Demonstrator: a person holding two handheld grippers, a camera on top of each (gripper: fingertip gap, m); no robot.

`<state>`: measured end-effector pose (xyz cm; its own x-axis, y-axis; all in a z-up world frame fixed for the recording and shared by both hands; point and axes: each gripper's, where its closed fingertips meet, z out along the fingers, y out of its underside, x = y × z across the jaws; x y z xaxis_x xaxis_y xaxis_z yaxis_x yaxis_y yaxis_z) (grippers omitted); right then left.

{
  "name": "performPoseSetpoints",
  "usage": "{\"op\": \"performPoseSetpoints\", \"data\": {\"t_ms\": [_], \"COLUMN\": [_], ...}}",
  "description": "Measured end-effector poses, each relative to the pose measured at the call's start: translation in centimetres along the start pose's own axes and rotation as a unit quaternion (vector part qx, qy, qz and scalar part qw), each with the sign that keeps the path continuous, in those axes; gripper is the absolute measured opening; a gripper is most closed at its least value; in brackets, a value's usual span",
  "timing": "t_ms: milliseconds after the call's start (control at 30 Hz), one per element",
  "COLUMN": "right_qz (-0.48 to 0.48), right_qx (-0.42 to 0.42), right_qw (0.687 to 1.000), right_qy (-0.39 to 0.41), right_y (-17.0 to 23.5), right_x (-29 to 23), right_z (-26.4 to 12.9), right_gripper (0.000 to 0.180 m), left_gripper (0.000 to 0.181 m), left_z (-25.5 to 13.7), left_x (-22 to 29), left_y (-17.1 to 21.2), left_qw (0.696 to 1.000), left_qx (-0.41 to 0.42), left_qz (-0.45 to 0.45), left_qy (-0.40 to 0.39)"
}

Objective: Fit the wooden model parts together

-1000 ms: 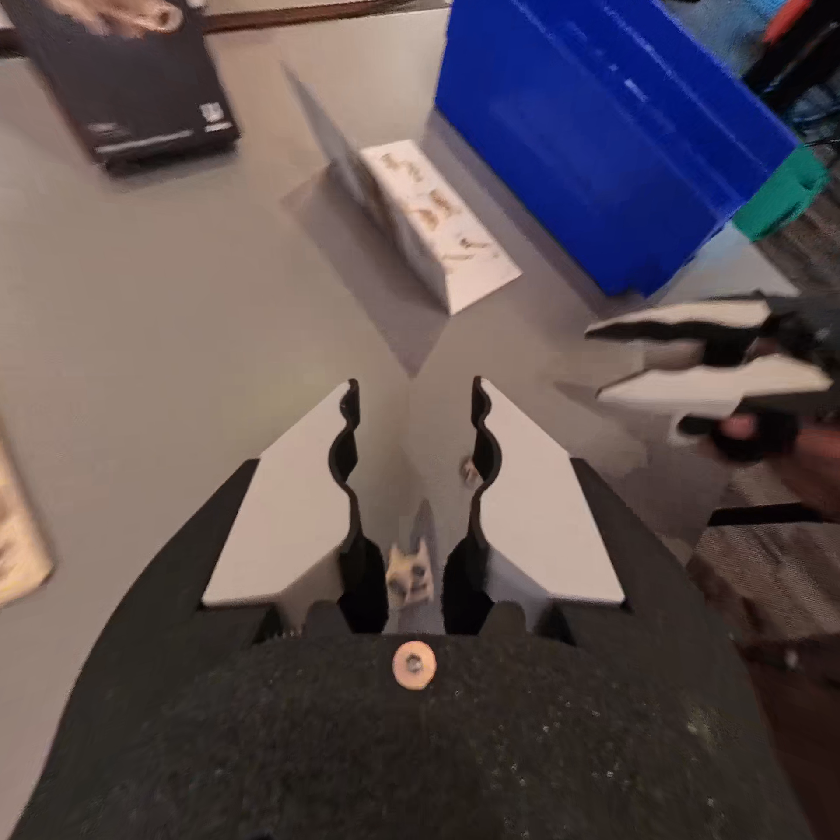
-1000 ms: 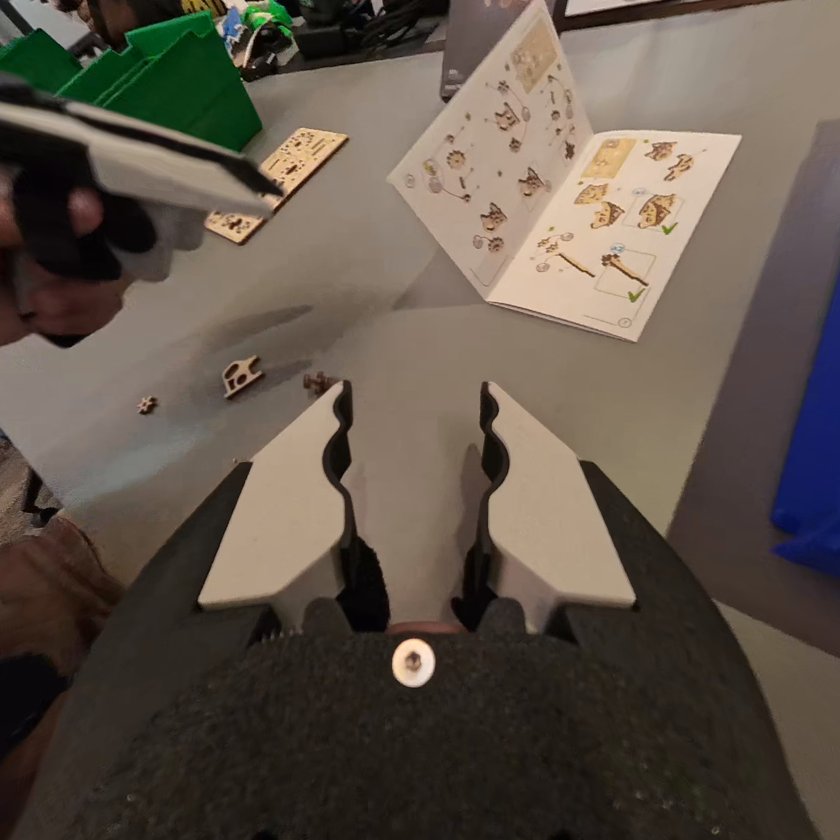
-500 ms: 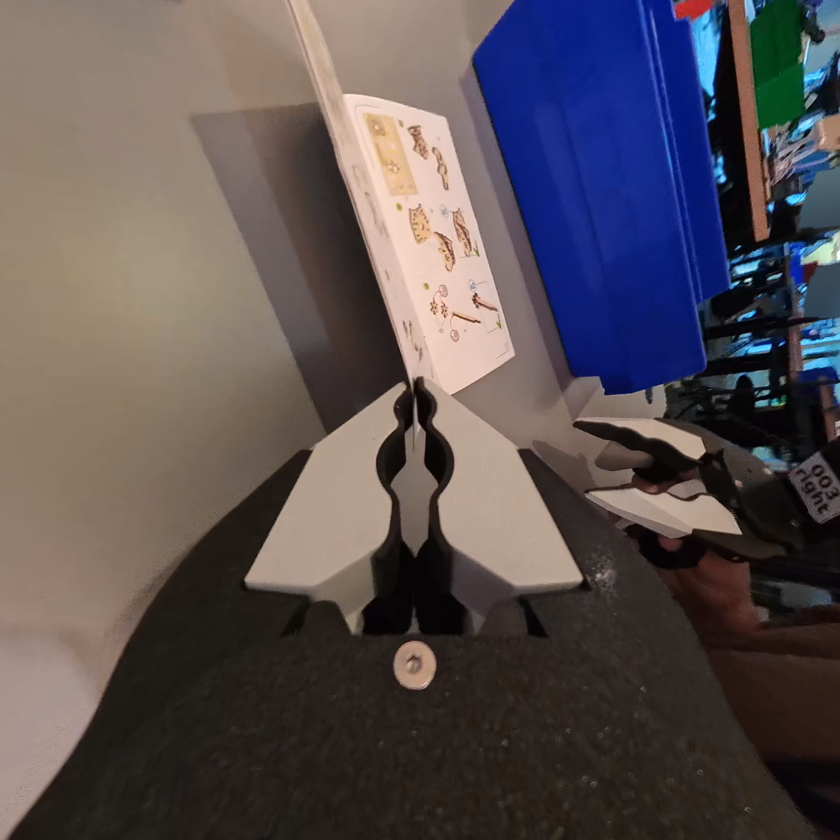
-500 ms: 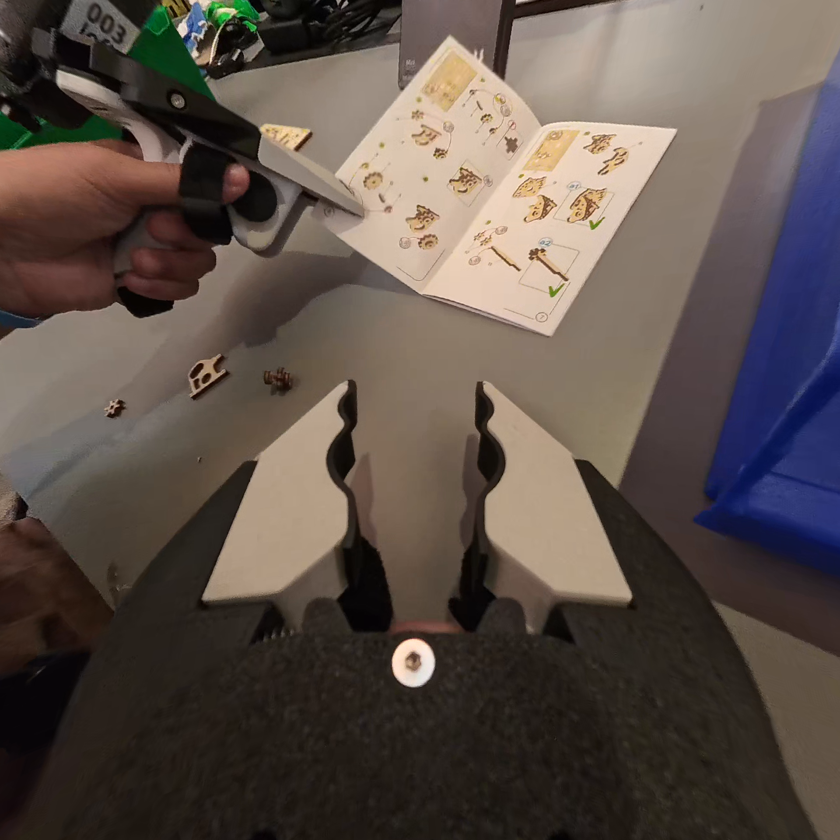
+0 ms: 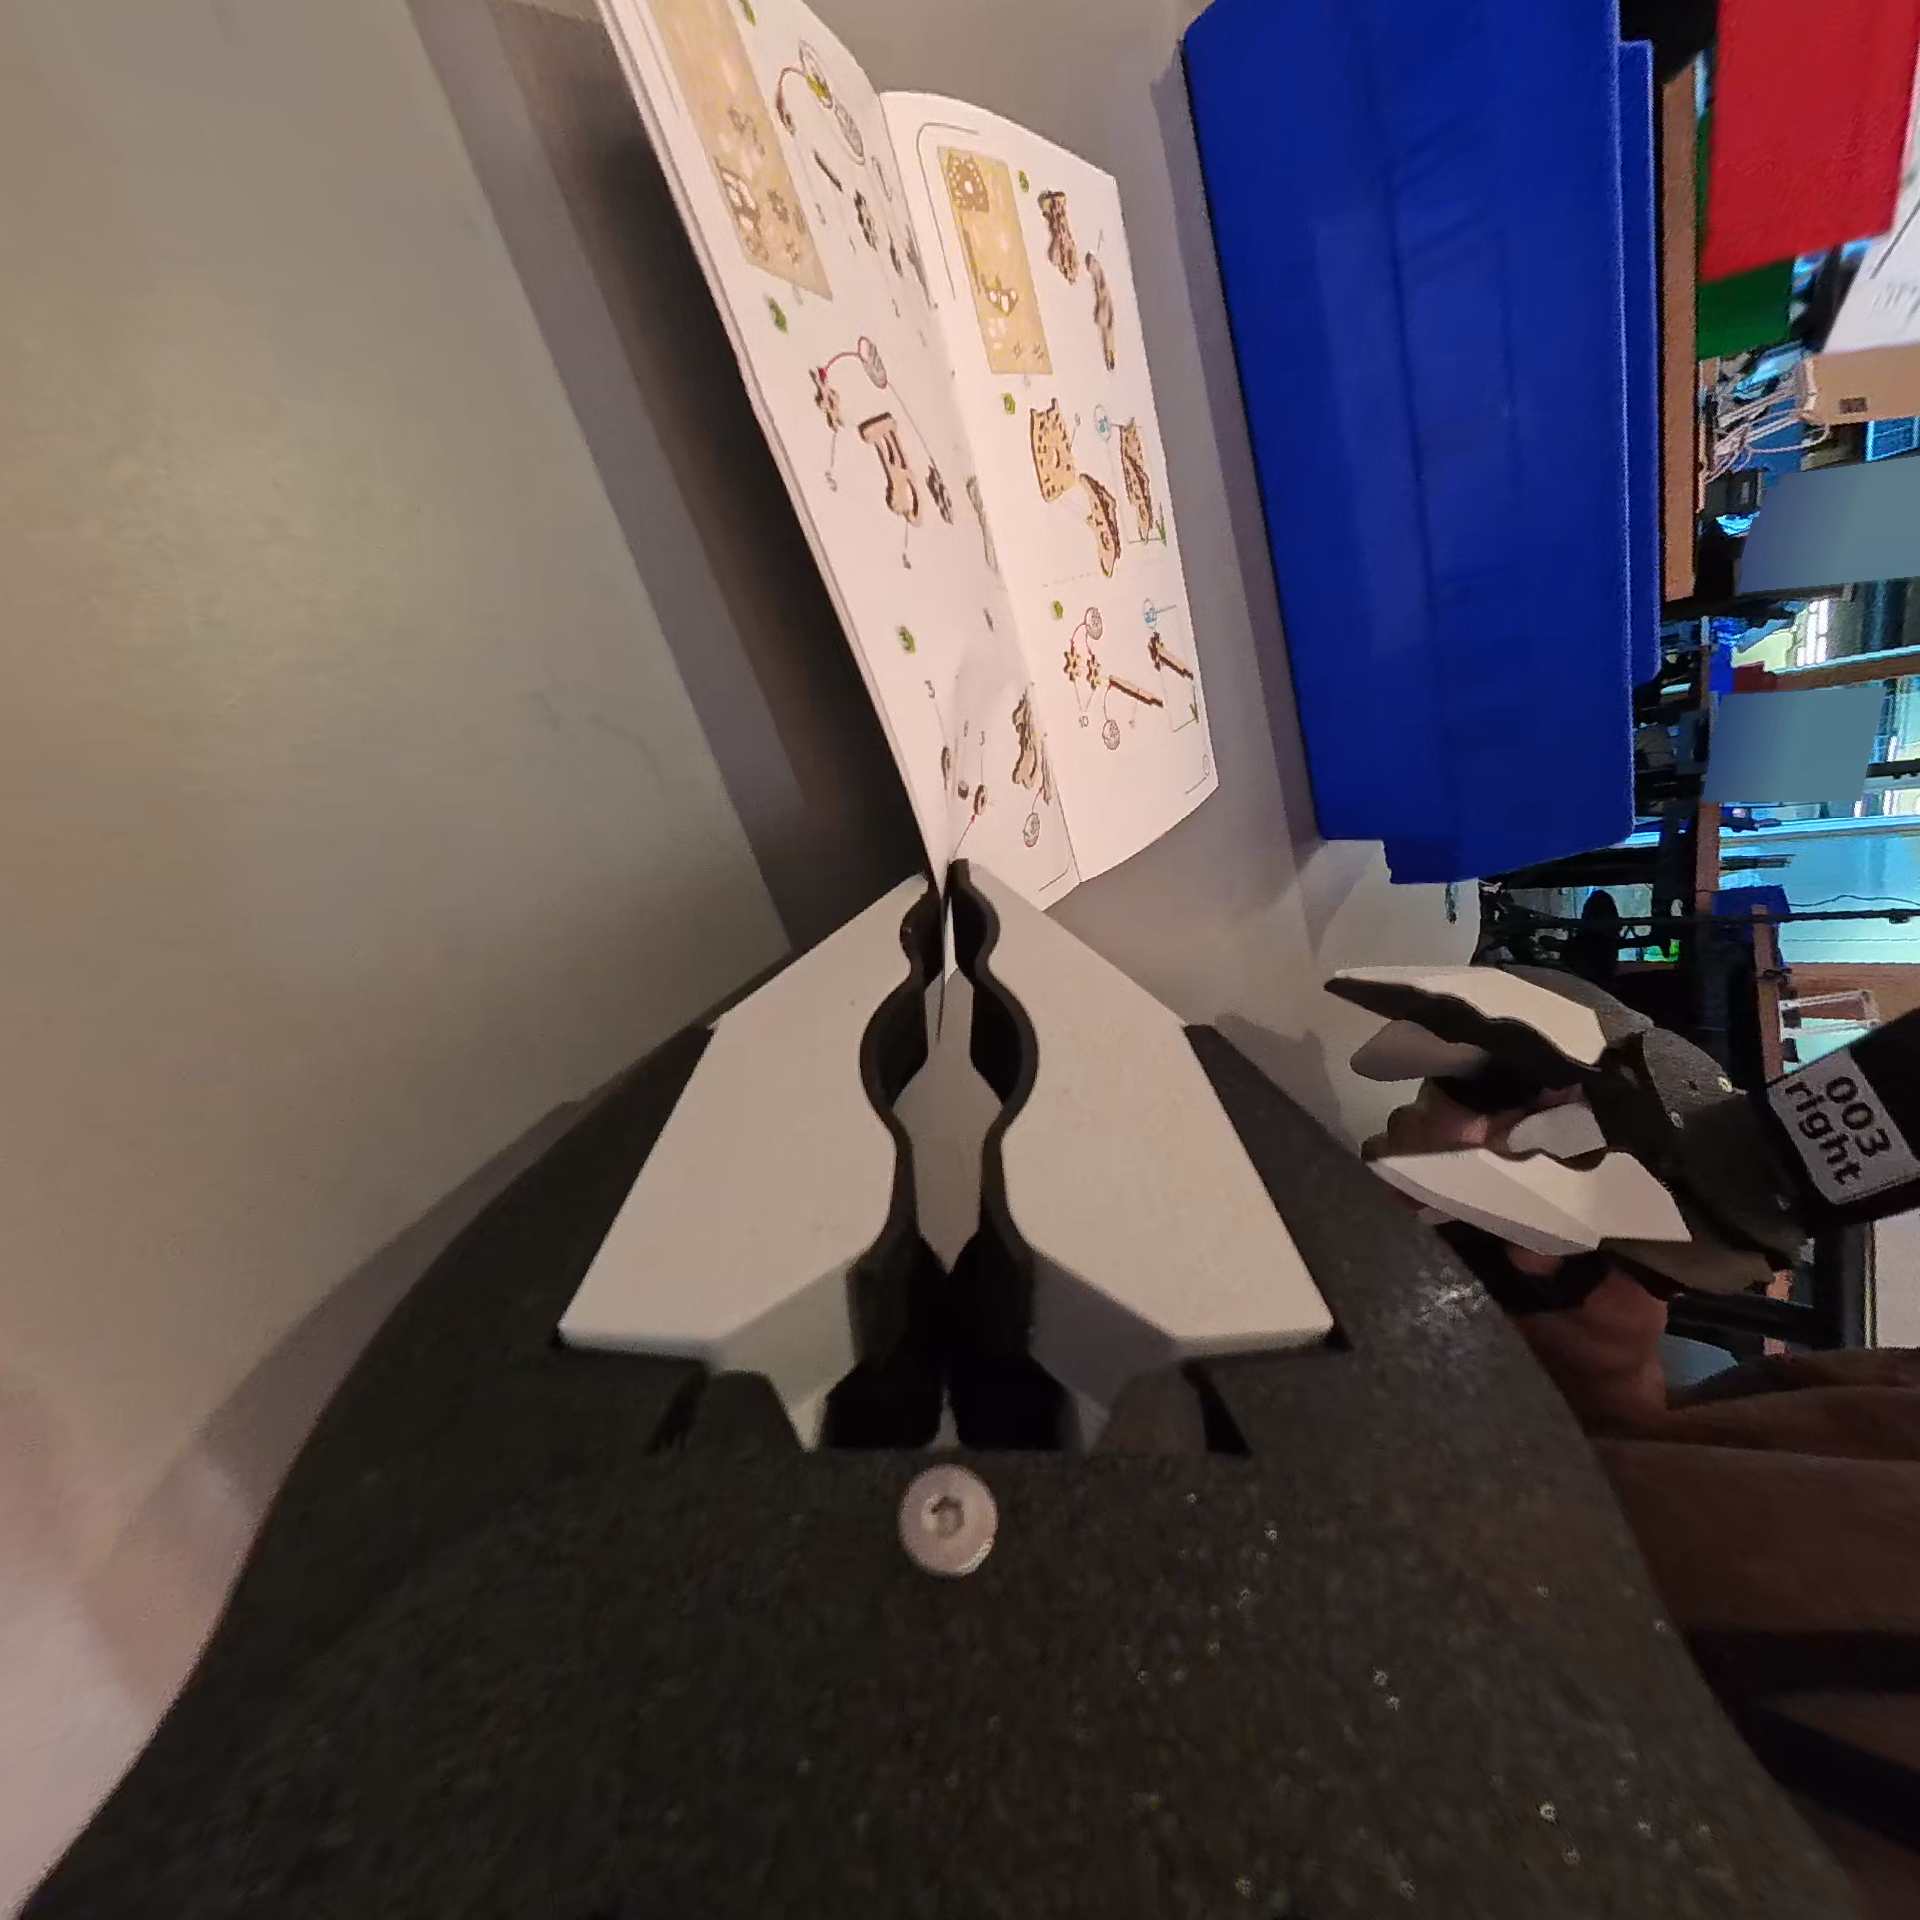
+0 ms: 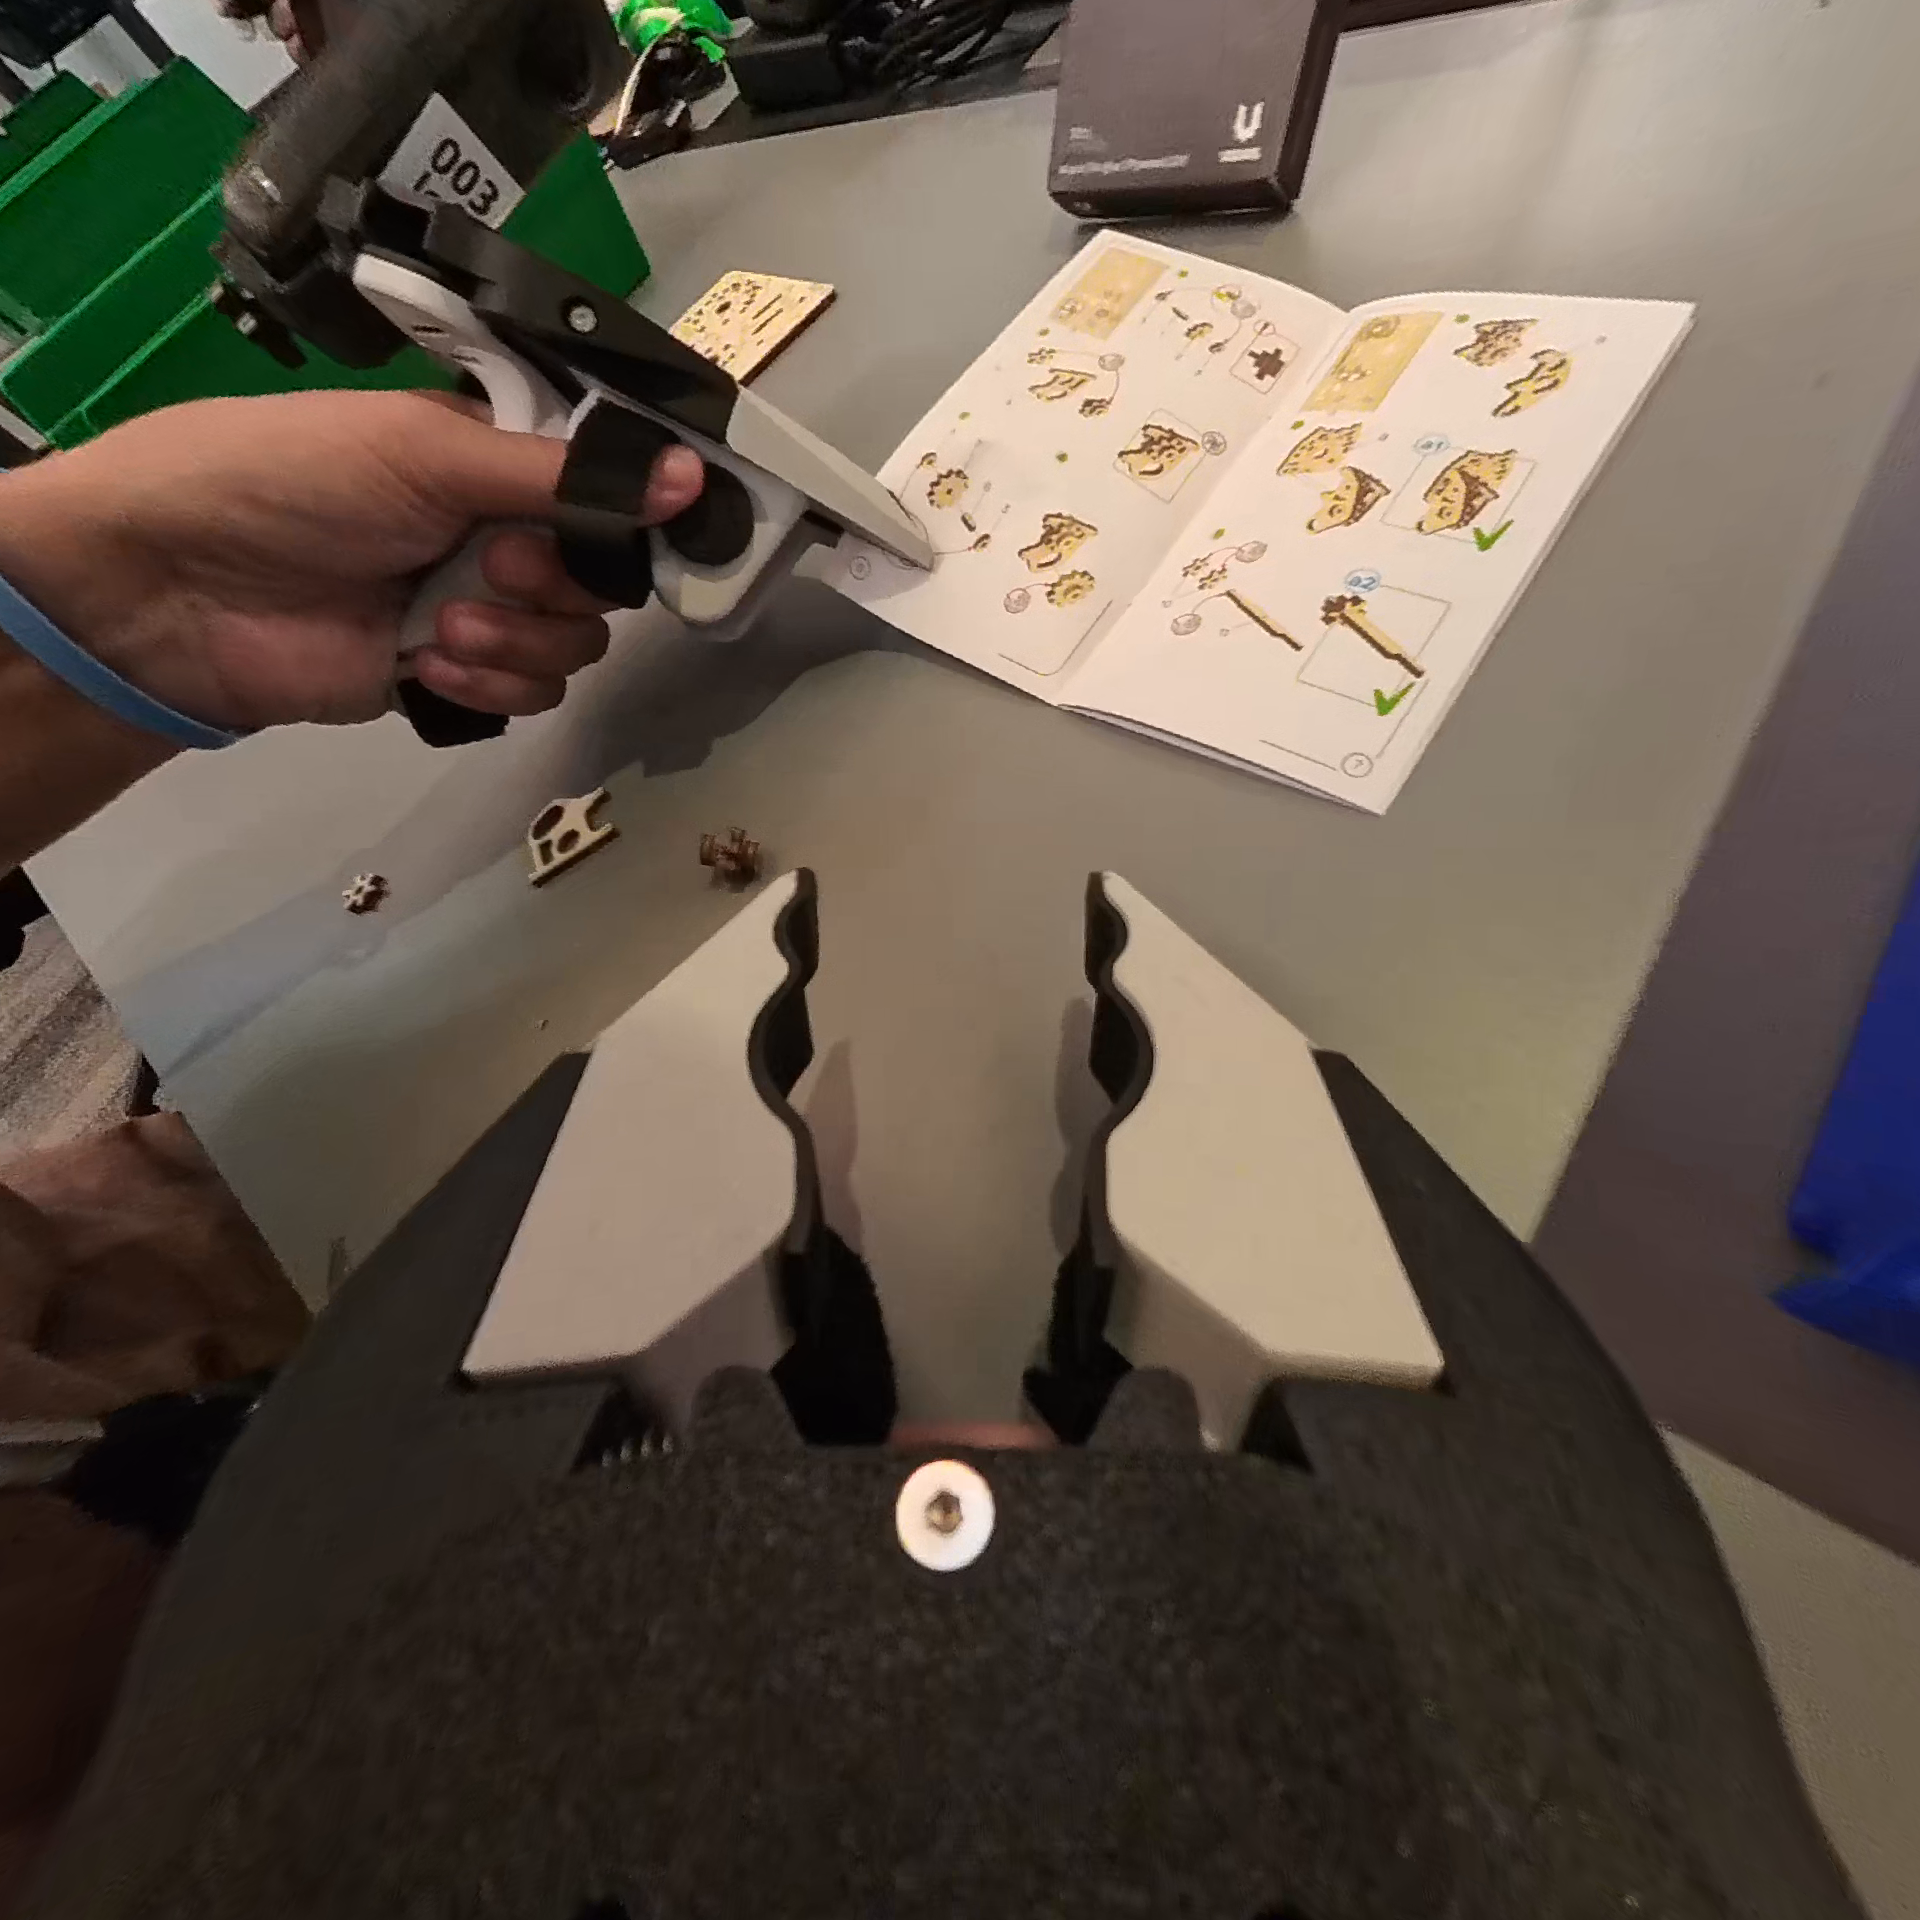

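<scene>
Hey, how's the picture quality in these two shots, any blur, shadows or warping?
Left wrist view: rolled sideways, wide-angle bend, instruction booklet sharp, far background soft. Right wrist view: table sharp, left gripper casts a soft shadow, blue bin smeared at the edge.

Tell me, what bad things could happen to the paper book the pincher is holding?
The left gripper is shut on just the corner of the instruction booklet, so a quick pull might crease or tear that thin page. The page could also slip out, since so little is pinched. And a sliding booklet might bump the small wooden parts lying loose on the table.
</scene>
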<state>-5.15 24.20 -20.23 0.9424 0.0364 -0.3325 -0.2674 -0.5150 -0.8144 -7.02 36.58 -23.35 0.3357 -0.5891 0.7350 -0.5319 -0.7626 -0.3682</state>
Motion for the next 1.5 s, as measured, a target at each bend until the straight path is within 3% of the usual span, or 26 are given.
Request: {"op": "performPoseSetpoints", "data": {"t_ms": [1500], "right_qz": [-0.017], "right_qx": [-0.016], "right_qw": [1.000], "right_qy": [-0.021], "right_y": [0.4], "right_x": [-1.5], "right_z": [0.9], "right_gripper": [0.048], "left_gripper": [0.000], "left_z": [-1.0], "left_x": [1.0], "left_y": [1.1], "left_qw": [1.000], "left_qx": [-0.002], "left_qz": [0.002], "left_qy": [0.019]}}
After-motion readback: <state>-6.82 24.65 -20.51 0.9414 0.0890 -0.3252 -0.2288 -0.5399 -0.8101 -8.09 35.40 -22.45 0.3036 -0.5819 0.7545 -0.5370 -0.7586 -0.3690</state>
